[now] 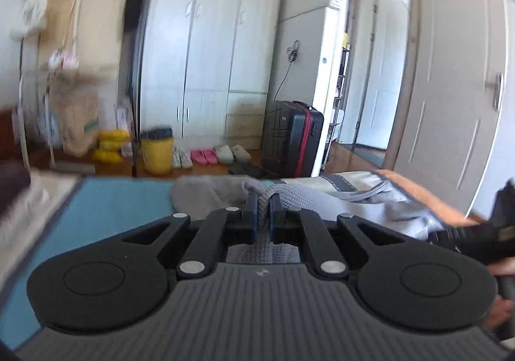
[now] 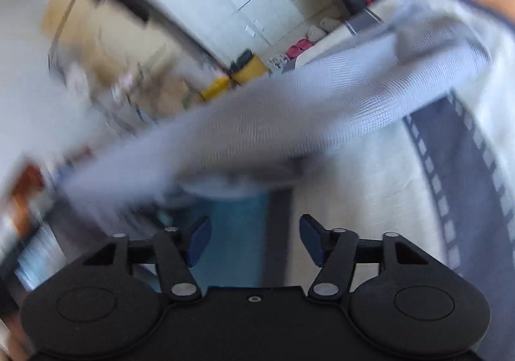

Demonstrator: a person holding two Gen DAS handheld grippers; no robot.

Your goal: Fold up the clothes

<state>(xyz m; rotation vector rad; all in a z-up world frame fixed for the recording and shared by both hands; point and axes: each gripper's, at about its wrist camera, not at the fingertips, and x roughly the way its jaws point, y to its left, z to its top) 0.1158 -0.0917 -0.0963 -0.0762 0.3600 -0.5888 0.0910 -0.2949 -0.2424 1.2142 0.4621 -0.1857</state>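
Observation:
A grey knitted garment (image 1: 309, 200) lies on the bed, bunched between my left gripper's blue pads. My left gripper (image 1: 264, 216) is shut on a fold of it, and more of the cloth shows under the jaws. Seen from the right wrist, the same grey garment (image 2: 289, 116) stretches as a blurred band across the view, raised above the bed. My right gripper (image 2: 254, 240) is open below that band, with nothing between its fingers. At the right edge of the left wrist view, the other black gripper body (image 1: 482, 226) and a hand (image 1: 502, 267) show.
The bed has a teal cover (image 1: 112, 206), a cream and dark patterned blanket (image 2: 370, 216) and an orange edge (image 1: 428, 193). Another grey cloth (image 1: 206, 193) lies behind the gripper. Beyond are a black suitcase (image 1: 289, 139), a yellow bin (image 1: 157, 152), shoes (image 1: 212, 155), a wardrobe (image 1: 209, 45) and a door (image 1: 457, 78).

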